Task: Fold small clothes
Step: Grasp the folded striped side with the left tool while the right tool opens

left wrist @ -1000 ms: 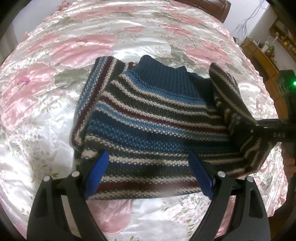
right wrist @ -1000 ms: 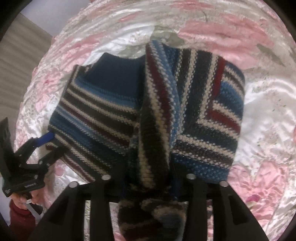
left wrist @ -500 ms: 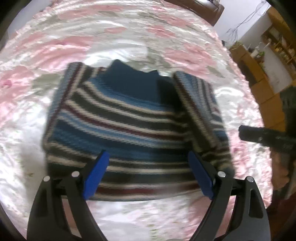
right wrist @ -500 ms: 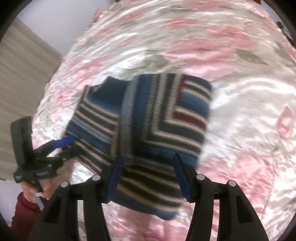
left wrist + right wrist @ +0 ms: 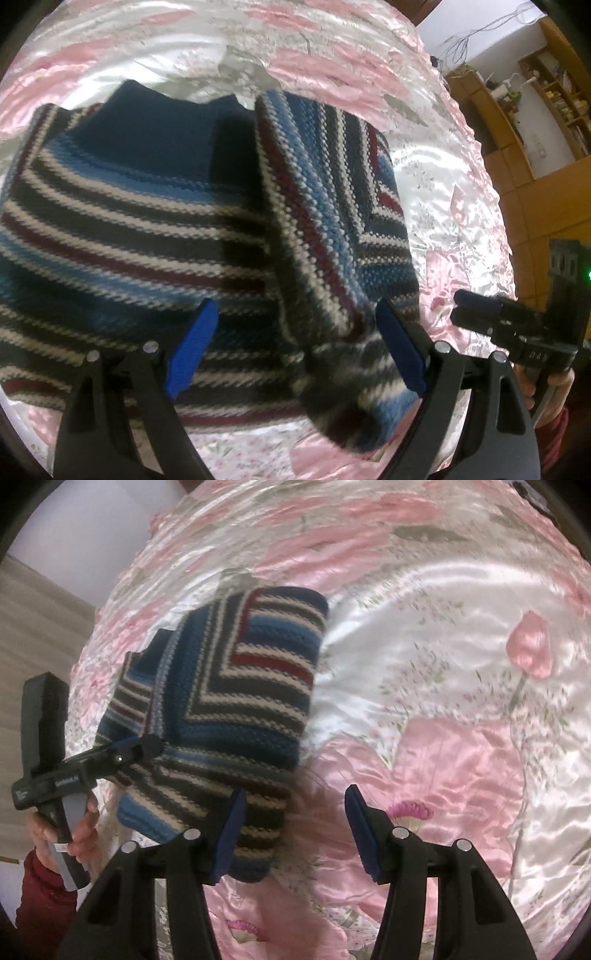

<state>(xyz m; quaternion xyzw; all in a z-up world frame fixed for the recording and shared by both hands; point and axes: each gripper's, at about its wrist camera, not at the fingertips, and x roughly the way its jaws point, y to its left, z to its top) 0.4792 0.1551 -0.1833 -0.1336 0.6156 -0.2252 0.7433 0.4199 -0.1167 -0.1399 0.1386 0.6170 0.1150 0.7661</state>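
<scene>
We are finding the sweater (image 5: pixel 140 221) lying flat on the bed (image 5: pixel 424 664), on its pink floral satin cover, with the right sleeve (image 5: pixel 325 206) already folded in over the body so that its stripes are running across those of the front. The cuff end of that sleeve is bunching loosely near the hem and is not lying smooth. The left gripper (image 5: pixel 295 343) is hovering low over the hem with its jaws standing wide apart and holding nothing; the cuff is lying between them but is not being pinched. The right gripper (image 5: pixel 291 834) is also standing wide open and empty, over the cover just beside the sweater's right edge. We are judging the fold as partly done: one sleeve is in, the cuff is needing tidying, and the far sleeve's state is not clear to us from either view. The folding of the body is apparently remaining to be done.
</scene>
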